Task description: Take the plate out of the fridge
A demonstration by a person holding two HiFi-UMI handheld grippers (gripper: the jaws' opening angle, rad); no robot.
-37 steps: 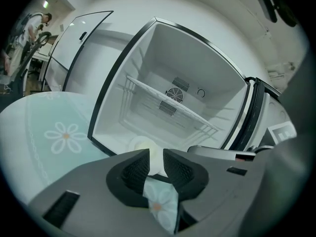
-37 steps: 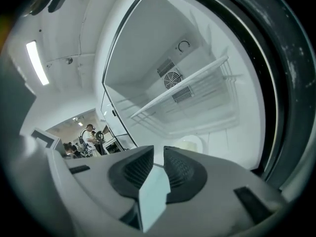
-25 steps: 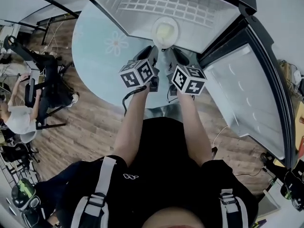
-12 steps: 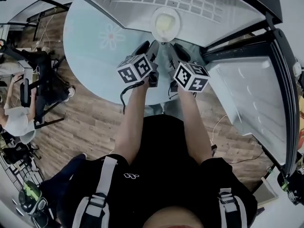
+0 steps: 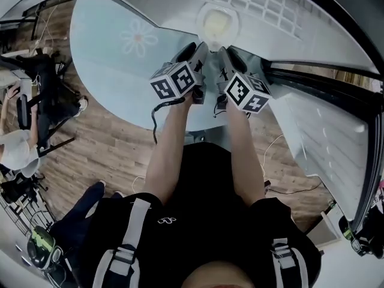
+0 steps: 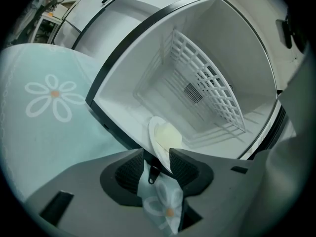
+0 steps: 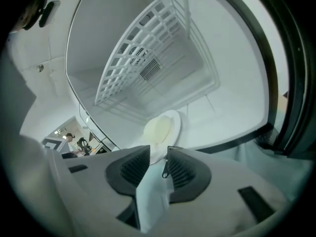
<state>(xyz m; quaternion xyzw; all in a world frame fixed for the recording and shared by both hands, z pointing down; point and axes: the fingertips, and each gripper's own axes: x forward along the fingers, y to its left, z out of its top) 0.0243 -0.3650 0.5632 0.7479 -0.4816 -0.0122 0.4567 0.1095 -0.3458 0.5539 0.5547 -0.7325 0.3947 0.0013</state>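
A small white plate point(image 5: 217, 21) with a pale yellowish middle lies on the open fridge's white floor point(image 6: 123, 107), close to its front edge. My left gripper point(image 5: 201, 47) and right gripper point(image 5: 224, 53) sit side by side just before it. Both pairs of jaws have just been opening. In the left gripper view the plate's point(image 6: 165, 135) near rim reaches in between the spread jaws of the left gripper point(image 6: 157, 154). In the right gripper view the plate point(image 7: 160, 128) likewise dips between the jaws of the right gripper point(image 7: 159, 152). Neither pair presses on it.
The fridge stands on a round table with a pale blue flowered cloth point(image 5: 120, 59). A white wire shelf point(image 6: 212, 88) hangs inside above the plate. The fridge door point(image 5: 336, 143) swings open at the right. A seated person point(image 5: 15, 149) and office gear are at the far left.
Both grippers have sunk toward the fridge floor and stand nearer the plate's near rim. The plate has stayed where it was.
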